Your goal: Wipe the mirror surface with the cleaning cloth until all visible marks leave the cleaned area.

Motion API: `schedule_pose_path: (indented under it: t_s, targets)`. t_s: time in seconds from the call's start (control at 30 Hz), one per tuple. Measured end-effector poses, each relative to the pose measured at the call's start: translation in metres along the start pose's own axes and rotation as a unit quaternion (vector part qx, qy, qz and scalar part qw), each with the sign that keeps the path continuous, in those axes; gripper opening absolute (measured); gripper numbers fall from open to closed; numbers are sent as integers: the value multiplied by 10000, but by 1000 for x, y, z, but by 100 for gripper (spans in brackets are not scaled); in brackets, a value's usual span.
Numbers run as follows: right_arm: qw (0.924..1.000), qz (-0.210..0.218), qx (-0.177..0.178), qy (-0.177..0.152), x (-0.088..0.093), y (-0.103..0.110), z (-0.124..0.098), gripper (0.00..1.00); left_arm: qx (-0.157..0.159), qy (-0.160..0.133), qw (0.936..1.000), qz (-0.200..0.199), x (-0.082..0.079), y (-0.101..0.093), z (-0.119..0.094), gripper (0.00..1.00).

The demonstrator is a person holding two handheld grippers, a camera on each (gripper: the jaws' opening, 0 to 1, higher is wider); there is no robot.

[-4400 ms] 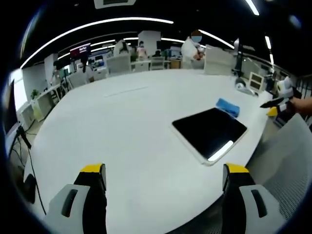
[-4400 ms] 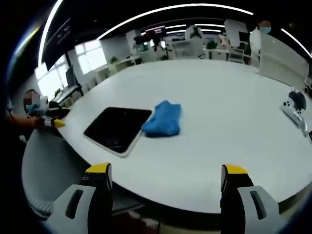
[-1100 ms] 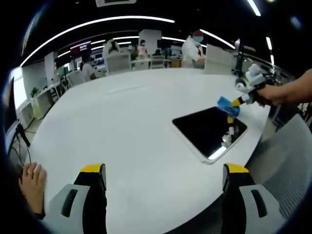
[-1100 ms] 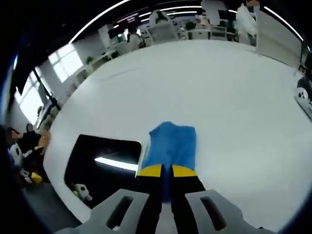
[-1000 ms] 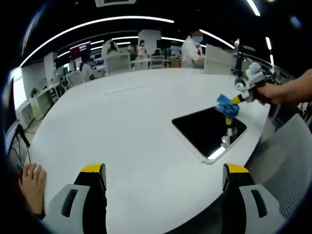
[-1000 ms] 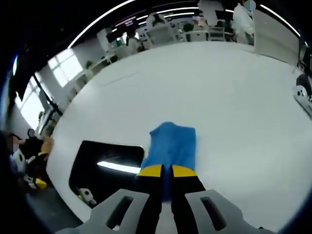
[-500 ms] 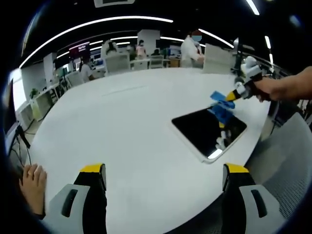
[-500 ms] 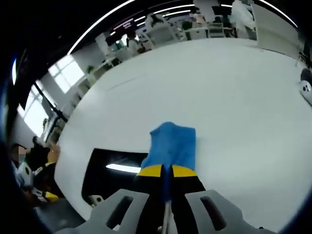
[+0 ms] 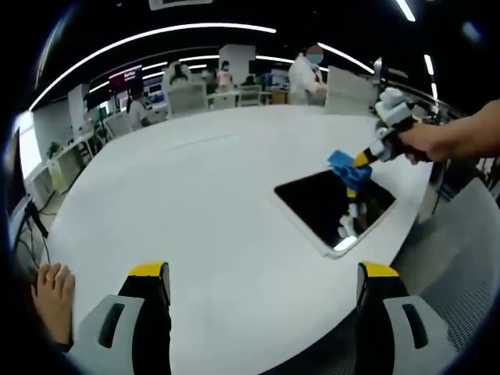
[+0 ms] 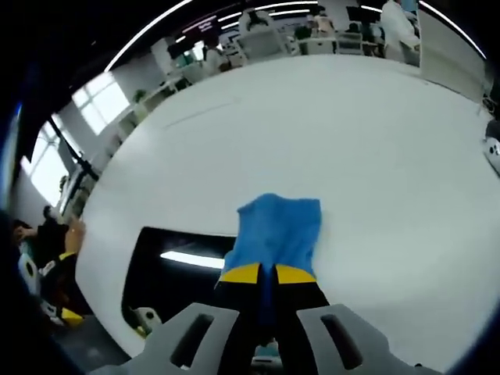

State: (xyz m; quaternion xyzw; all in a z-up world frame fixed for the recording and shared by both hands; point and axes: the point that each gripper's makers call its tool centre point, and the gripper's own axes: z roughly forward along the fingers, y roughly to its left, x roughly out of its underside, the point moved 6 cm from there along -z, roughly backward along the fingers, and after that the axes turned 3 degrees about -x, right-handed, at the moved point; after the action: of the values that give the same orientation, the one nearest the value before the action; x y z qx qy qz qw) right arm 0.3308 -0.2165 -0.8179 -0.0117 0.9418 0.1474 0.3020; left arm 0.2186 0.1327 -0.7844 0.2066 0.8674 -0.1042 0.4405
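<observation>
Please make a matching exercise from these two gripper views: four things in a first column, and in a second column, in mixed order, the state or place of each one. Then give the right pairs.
Column one:
1. blue cleaning cloth
2. mirror
3. left gripper
4. right gripper

Column two:
A. open, holding nothing, above the near edge of the white table
B. lies flat on the table, dark, reflecting a ceiling light
C. shut, jaws with yellow tips together
D. pinched between two jaws, hanging over the mirror's edge

Pairs: 1-D, 2-B, 3-A, 4-C
</observation>
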Motion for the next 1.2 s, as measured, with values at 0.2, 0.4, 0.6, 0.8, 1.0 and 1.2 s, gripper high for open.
schedule_pose_path:
  t_s: [0.2,0.4,0.6,0.8,1.0,1.2]
  targets:
    - [9999,23,-69,73,0,9,3,0,28,-13,10000,1,-1,-1,0,100]
    - [9996,-199,-24,184,0,12,5,0,73,40,10000,45,-1,-2,1,100]
    - [9993,-218,-60,288,-3,10,6,0,21,14,10000,-15,-2,0,0,100]
    - [9995,-127,-152,264,-4,9,8,0,-7,-37,10000,-12,-4,-2,-1,100]
    - [9992,-164,-184,304,-4,8,9,0,-27,-4,10000,-17,-4,-3,-1,100]
    - [9993,-16,-256,282,-3,6,10,0,-46,67,10000,44,-1,-1,0,100]
